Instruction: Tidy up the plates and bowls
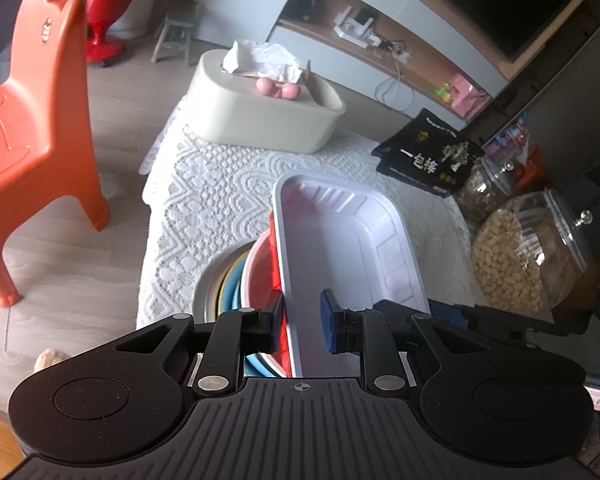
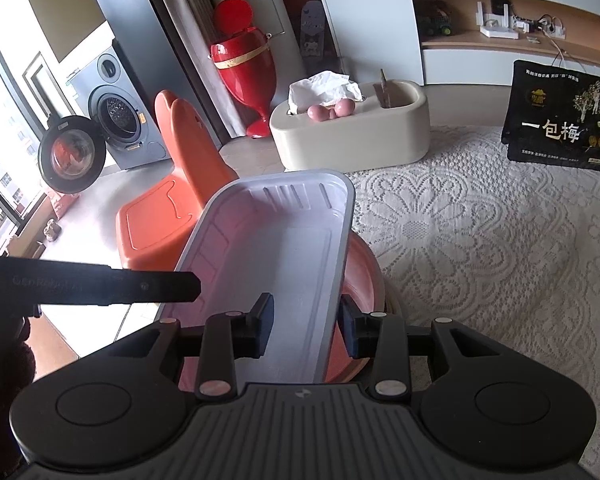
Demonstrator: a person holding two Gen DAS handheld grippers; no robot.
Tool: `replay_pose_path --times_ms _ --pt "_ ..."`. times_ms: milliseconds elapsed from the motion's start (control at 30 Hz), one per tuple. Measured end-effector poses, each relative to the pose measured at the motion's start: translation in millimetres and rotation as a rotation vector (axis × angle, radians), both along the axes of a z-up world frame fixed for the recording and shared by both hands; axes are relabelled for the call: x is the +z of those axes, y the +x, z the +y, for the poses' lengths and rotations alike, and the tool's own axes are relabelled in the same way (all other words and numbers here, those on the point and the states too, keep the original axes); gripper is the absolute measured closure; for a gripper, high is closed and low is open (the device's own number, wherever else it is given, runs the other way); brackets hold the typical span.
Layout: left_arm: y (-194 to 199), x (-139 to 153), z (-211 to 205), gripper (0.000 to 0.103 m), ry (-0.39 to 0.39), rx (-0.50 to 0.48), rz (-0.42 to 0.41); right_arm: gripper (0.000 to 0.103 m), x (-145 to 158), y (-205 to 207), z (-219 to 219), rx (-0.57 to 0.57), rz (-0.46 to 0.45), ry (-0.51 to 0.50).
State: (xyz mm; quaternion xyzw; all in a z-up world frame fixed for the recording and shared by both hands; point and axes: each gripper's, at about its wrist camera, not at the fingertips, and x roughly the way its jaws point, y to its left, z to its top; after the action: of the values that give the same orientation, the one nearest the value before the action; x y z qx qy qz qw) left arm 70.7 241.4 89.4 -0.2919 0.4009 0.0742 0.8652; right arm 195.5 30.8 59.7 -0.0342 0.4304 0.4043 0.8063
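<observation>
A white rectangular plastic tray (image 1: 340, 240) with a red outside rests on a stack of round bowls: a pink bowl (image 1: 260, 276), a blue one (image 1: 234, 292) and a cream one (image 1: 206, 292) under it. My left gripper (image 1: 302, 322) straddles the tray's left wall, jaws apart with a gap at the right pad. In the right wrist view the same tray (image 2: 272, 240) lies over the pink bowl (image 2: 364, 276). My right gripper (image 2: 306, 330) straddles the tray's right wall, jaws apart. The left gripper's black body (image 2: 100, 286) enters at the left.
A lace cloth (image 2: 480, 240) covers the table. A cream tissue box (image 1: 260, 116) stands at the far end, a black snack bag (image 1: 428, 156) to its right, two glass jars (image 1: 528, 256) at the right edge. An orange child's chair (image 1: 32, 132) stands left of the table.
</observation>
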Motion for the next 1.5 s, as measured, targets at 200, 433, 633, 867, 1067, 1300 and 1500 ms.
replay_pose_path --times_ms 200,433,633,867,1067,1300,1500 --pt "-6 2 -2 0.081 -0.014 0.009 -0.011 0.067 2 -6 -6 -0.027 -0.052 0.002" --pt "-52 37 -37 0.080 0.150 0.084 -0.164 0.053 27 -37 -55 -0.081 -0.191 0.100" --pt "-110 37 -108 0.080 0.373 0.130 -0.316 0.026 32 -90 -104 -0.100 -0.315 0.168" --pt "-151 -2 -188 0.086 0.390 0.134 -0.251 0.013 9 -146 -144 -0.061 -0.349 0.161" --pt "-167 -27 -223 0.086 0.441 0.161 -0.172 0.013 -12 -158 -159 -0.082 -0.319 0.088" --pt "-165 -34 -227 0.087 0.442 0.152 -0.122 0.013 -36 -160 -164 -0.089 -0.237 0.031" --pt "-164 -34 -231 0.086 0.460 0.141 -0.118 0.013 -35 -162 -163 -0.084 -0.241 0.023"
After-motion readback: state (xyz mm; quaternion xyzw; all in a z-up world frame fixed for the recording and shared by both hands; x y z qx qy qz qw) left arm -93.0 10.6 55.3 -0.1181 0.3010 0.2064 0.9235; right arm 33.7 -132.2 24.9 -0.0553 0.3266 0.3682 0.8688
